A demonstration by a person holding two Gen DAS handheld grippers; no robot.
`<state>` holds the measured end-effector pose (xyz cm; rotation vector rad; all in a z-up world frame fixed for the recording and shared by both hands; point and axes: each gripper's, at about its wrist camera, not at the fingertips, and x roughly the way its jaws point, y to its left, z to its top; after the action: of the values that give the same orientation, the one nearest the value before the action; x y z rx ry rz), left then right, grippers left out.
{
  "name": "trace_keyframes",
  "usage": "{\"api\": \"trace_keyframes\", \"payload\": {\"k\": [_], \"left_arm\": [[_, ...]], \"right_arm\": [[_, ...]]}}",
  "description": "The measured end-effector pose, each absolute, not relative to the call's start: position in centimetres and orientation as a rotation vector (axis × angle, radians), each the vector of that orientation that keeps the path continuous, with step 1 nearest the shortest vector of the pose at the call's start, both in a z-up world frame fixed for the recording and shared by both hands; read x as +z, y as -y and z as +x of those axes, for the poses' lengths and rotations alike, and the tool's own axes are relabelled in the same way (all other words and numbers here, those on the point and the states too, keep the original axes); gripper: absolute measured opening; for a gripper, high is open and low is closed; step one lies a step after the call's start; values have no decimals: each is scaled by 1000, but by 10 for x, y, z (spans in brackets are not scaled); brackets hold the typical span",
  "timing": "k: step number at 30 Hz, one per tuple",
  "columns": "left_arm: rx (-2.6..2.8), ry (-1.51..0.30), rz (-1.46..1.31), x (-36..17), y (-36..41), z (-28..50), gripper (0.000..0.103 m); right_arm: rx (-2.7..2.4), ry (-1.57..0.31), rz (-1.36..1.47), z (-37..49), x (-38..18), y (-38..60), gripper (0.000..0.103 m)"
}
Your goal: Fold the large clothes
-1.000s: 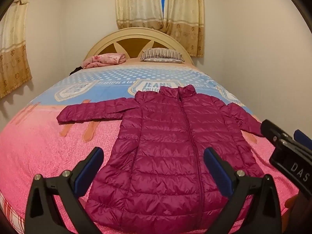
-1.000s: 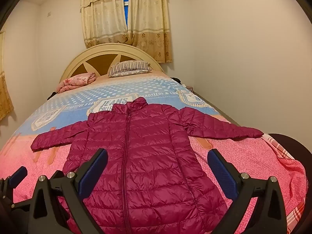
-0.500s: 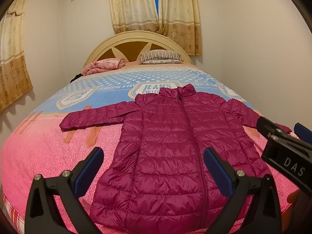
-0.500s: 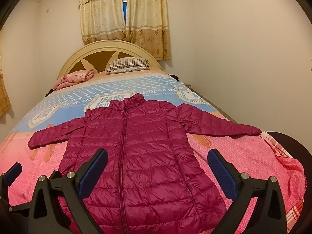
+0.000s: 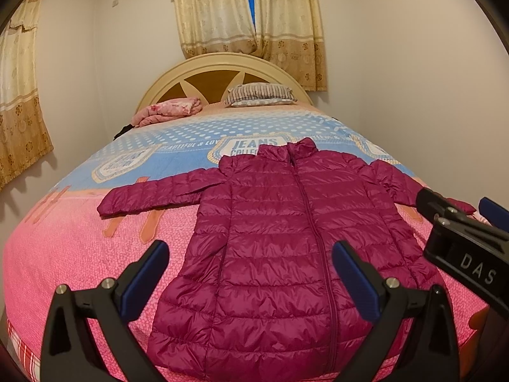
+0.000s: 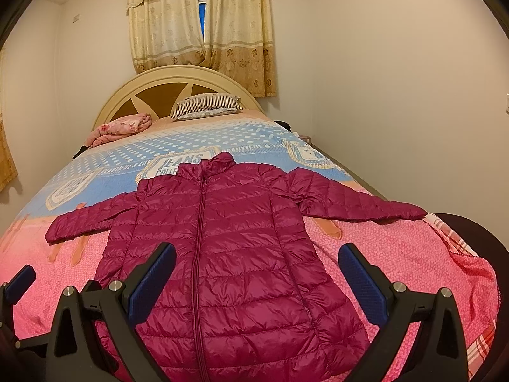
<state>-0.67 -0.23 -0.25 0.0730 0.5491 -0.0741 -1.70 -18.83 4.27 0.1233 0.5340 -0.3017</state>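
- Both tools have pulled back and risen from the magenta puffer jacket (image 5: pixel 286 238) over the last second, so more of it shows; folding has not begun, I'd judge.
- Left gripper (image 5: pixel 251 273) and right gripper (image 6: pixel 257 273) gape wide, holding nothing.
- The jacket lies flat, zipped, sleeves spread, below the striped pillow (image 6: pixel 206 108) (toward the foot).
- Its hem is cut off behind the grippers.

Bare pink bedspread (image 6: pixel 397 254) lies open on both sides of the spread jacket (image 6: pixel 229 238), below each outstretched sleeve. Beyond the jacket's collar, the blue patterned cover runs unobstructed to a folded pink blanket (image 6: pixel 121 127) and striped pillow (image 6: pixel 206 105) at the headboard (image 5: pixel 222 67). The wall (image 6: pixel 397 95) closely bounds the jacket's right sleeve.
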Motion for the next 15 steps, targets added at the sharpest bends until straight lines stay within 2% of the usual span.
{"api": "trace_keyframes", "payload": {"k": [15], "left_arm": [[-77, -549, 74, -3, 3, -7, 103]], "right_arm": [[-302, -537, 122, -16, 42, 188, 102]]}}
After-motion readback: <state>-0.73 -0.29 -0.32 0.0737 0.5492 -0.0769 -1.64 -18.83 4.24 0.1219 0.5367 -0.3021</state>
